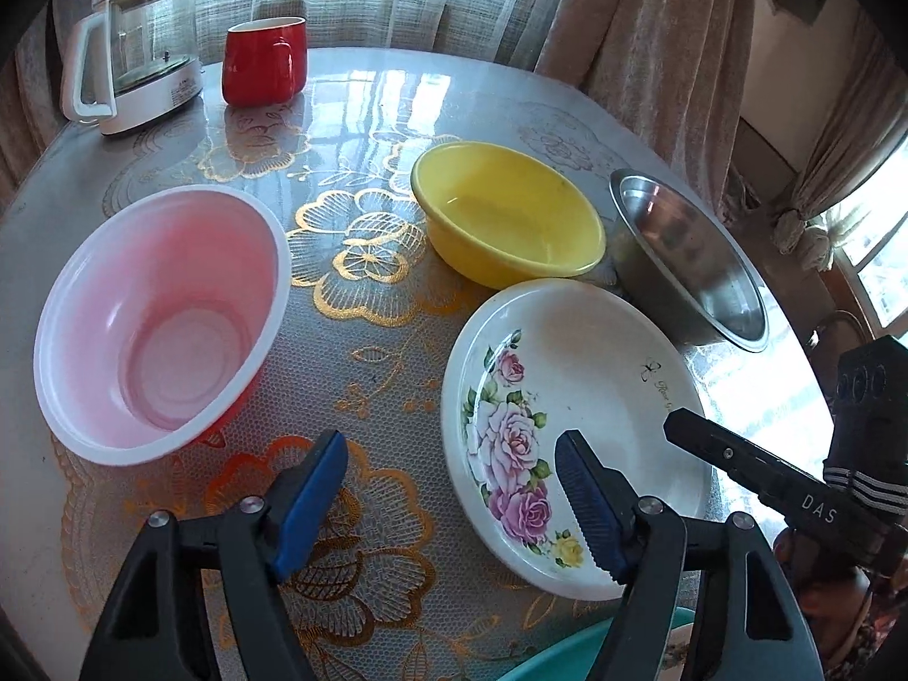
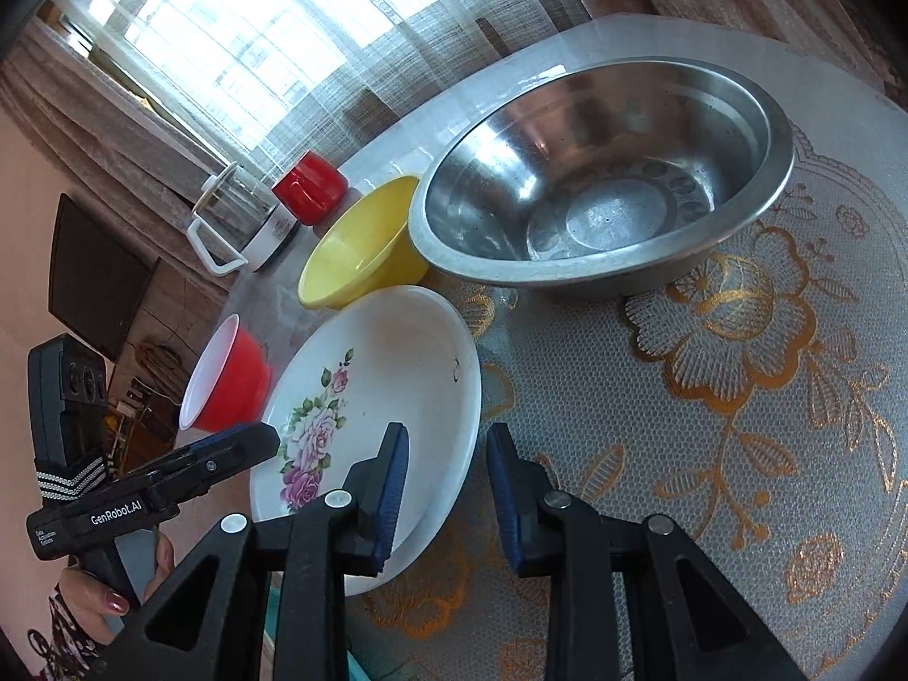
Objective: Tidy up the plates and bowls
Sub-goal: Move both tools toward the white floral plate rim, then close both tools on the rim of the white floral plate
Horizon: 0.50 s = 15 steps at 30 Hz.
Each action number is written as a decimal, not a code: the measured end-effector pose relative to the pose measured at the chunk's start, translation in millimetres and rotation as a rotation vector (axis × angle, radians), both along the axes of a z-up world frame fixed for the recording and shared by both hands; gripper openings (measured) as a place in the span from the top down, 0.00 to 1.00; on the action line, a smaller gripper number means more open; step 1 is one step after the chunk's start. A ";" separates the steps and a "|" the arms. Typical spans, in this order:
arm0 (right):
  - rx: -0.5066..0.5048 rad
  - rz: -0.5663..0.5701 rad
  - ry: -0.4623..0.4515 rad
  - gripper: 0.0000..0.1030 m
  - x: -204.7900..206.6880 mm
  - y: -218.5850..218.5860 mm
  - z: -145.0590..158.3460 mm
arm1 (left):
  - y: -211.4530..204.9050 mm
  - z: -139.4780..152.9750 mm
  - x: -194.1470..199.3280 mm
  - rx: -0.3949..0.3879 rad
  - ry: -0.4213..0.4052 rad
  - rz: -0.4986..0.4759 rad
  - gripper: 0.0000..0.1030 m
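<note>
Two grippers, both empty. Right gripper (image 2: 448, 488) stands part-open, straddling the near rim of the white round floral-print plate (image 2: 386, 374); nearer than the left. Left gripper (image 1: 454, 488) gapes wide, plate (image 1: 573, 397) just ahead-right of it.

My left gripper (image 1: 454, 496) is black plastic, its two angular arms cut with triangular openings and pinned by silver round-headed screws; ribbed blue pads (image 1: 584, 505) line the fingertips. My right gripper (image 2: 448, 491) is the same build, black arms, silver pivots, blue pads (image 2: 394, 488). Seen from the right wrist, the left unit's body reads "GenRobot.AI" in white, with a striped black-and-white strap around its camera block. Seen from the left wrist, the right unit shows the letters "DAS". My left hand (image 2: 108, 596) has pink-polished nails and a floral sleeve.
</note>
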State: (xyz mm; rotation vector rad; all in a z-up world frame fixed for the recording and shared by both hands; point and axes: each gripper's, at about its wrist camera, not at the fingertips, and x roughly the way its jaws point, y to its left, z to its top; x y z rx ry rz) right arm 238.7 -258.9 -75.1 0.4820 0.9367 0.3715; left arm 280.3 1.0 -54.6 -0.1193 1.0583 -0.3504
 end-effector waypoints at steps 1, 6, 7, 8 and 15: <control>-0.002 0.002 -0.002 0.74 0.9 0.9 -0.2 | -2.2 -0.5 0.1 0.006 0.002 -0.019 0.33; -0.040 0.012 -0.026 0.75 1.8 7.7 0.4 | -3.4 -1.4 1.2 0.005 0.011 -0.023 0.33; -0.051 0.015 -0.031 0.75 1.3 8.7 0.7 | -3.0 -2.2 2.4 0.005 0.018 -0.021 0.33; -0.061 0.018 -0.038 0.75 0.9 9.8 1.0 | -2.7 -3.3 4.2 0.001 0.025 -0.021 0.33; -0.074 0.024 -0.065 0.76 1.4 10.9 -0.1 | -2.2 -5.0 19.2 -0.005 0.053 -0.051 0.34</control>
